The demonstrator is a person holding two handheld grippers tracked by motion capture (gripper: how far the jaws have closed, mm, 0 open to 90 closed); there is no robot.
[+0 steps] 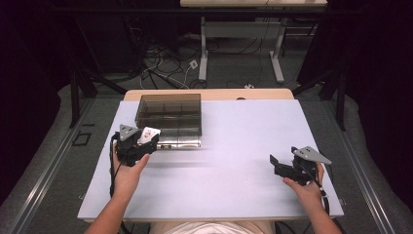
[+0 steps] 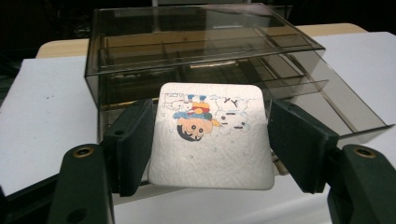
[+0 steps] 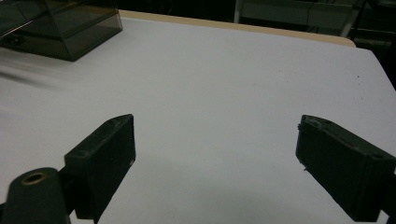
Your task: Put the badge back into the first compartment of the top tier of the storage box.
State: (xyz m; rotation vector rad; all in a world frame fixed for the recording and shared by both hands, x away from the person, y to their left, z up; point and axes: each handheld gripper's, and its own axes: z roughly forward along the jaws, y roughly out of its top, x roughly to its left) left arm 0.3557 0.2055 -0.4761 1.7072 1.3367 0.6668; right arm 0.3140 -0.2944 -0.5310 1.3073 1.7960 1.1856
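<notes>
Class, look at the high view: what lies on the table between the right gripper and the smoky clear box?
Nothing: in the high view, the stretch of white table between the right gripper and the smoky clear box is bare.

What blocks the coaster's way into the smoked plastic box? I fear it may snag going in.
Nothing visible does. The left gripper holds the coaster right before the box, whose open drawer faces it with no object between.

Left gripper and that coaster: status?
Left gripper shut on coaster, at open front of smoky plastic box. Right gripper open, empty, over table. Nothing blocking.
</notes>
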